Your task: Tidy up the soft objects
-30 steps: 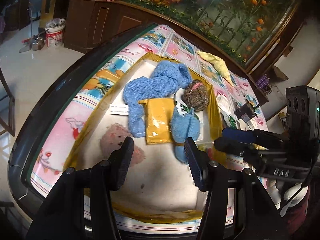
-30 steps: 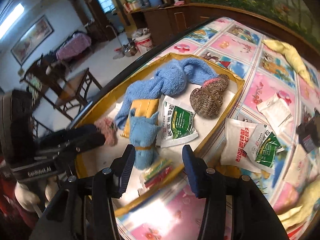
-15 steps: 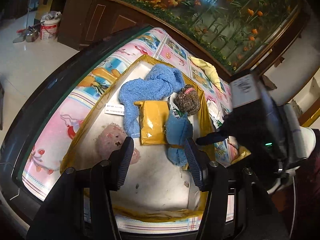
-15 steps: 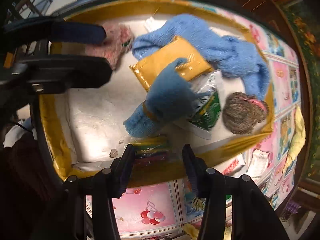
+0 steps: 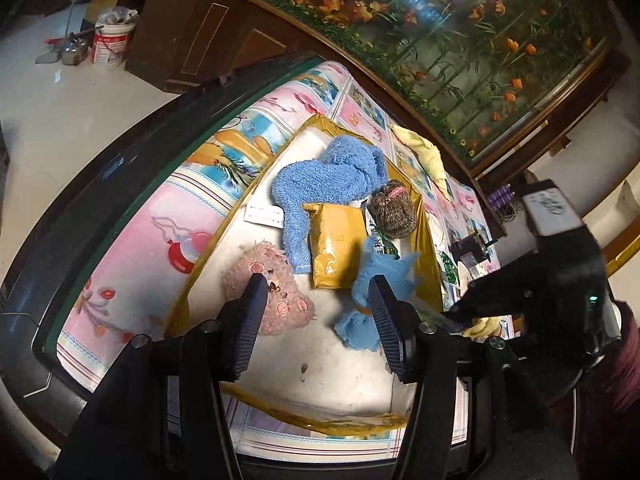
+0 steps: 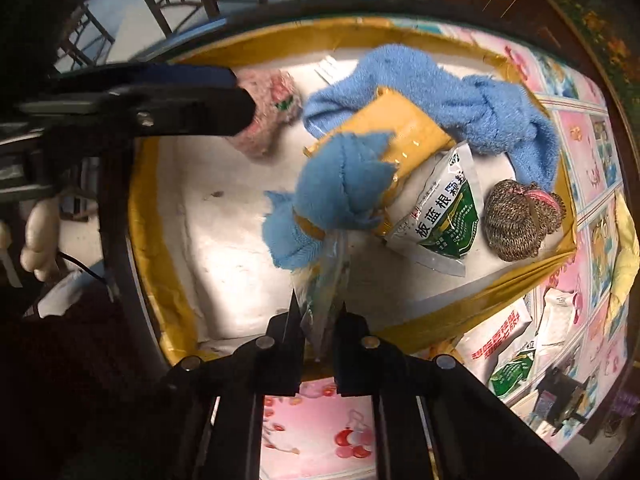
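Note:
A yellow-rimmed tray (image 5: 256,188) (image 6: 532,276) holds a big blue towel (image 5: 324,176) (image 6: 436,92), a small tied blue cloth (image 5: 360,316) (image 6: 336,188), a yellow packet (image 5: 332,248) (image 6: 404,128), a green-white sachet (image 6: 444,216), a brown knitted ball (image 5: 394,212) (image 6: 516,224) and a pink fluffy item (image 5: 276,300) (image 6: 268,116). My left gripper (image 5: 316,316) is open and empty, above the pink item and small blue cloth. My right gripper (image 6: 318,312) is shut on a clear plastic packet (image 6: 324,280) at the tray's near edge.
Several sachets (image 6: 504,336) and a yellow cloth (image 5: 424,152) (image 6: 624,248) lie on the patterned tablecloth (image 5: 140,248) outside the tray. A small black device (image 5: 472,246) sits at the right. A wooden cabinet (image 5: 208,36) and a flower-painted panel stand behind the table.
My right gripper has closed on the clear plastic packet at the tray's edge, having swung over the tray. My left gripper has moved in closer over the pink item and stayed open.

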